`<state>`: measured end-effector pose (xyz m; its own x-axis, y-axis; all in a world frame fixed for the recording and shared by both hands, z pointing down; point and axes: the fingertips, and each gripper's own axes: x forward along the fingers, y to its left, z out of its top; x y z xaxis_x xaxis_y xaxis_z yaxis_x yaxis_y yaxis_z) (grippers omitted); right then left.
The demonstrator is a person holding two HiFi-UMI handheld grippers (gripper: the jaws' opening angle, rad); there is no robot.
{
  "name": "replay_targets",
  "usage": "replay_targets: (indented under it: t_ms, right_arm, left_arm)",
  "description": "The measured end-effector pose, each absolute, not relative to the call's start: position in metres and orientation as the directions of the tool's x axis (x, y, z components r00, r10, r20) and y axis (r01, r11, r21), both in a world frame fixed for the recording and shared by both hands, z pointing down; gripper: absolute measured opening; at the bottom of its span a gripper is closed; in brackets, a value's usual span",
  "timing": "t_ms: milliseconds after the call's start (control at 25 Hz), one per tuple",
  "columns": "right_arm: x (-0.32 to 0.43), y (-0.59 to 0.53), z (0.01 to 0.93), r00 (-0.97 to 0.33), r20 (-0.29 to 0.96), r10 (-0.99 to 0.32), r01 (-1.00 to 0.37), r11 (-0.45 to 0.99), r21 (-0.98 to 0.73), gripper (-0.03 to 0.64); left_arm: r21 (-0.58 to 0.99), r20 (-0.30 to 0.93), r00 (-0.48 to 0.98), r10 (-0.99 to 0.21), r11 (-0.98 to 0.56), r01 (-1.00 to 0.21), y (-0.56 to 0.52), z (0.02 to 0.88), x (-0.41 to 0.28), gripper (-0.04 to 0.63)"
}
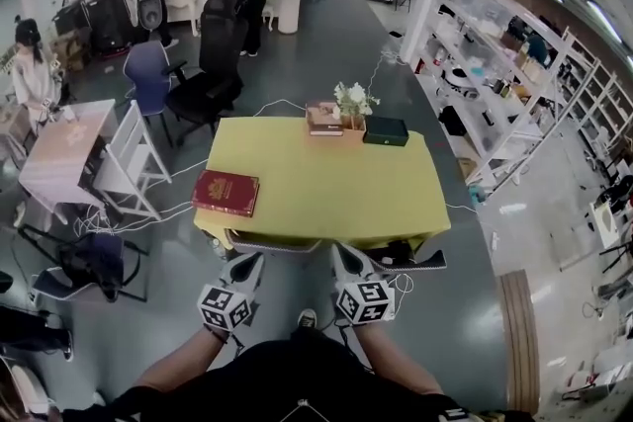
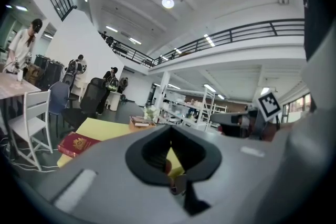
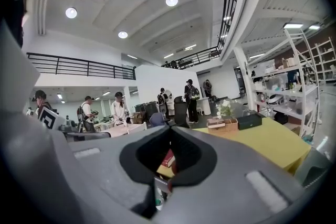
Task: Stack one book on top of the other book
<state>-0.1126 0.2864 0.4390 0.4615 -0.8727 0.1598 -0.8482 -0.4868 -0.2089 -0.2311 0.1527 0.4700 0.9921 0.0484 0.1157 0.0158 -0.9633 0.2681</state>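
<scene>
A dark red book (image 1: 226, 192) lies flat at the near left corner of the yellow table (image 1: 326, 193). It also shows in the left gripper view (image 2: 79, 143) and, in part, in the right gripper view (image 3: 167, 158). A second, brownish book (image 1: 323, 118) (image 2: 140, 121) (image 3: 216, 123) rests at the table's far edge, beside a small pot of white flowers (image 1: 353, 100). My left gripper (image 1: 249, 264) and right gripper (image 1: 344, 260) hover side by side just short of the near table edge. Both are shut and empty, and point at the table.
A dark green box (image 1: 386, 130) sits right of the flowers. Chairs (image 1: 287, 245) are tucked under the near edge. A white chair (image 1: 134, 163) and a pale table stand to the left, with black office chairs behind. Shelving (image 1: 495, 84) lines the right side. People stand at the back, and cables cross the floor.
</scene>
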Motion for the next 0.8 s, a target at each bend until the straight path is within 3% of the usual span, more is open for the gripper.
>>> replay_targets:
  t_ms: [440, 800]
  right_arm:
    - [0.002, 0.265, 0.435, 0.399, 0.144, -0.906, -0.873, -0.423, -0.242, 0.003]
    - [0.045, 0.242, 0.437, 0.339, 0.145, -0.93, -0.894, -0.366, -0.259, 0.003]
  left_arm:
    - [0.256, 0.12, 0.991, -0.05, -0.963, -0.08, 0.133, 0.457, -0.128, 0.008]
    - [0.258, 0.127, 0.982, -0.137, -0.952, -0.166, 0.121, 0.452, -0.104, 0.008]
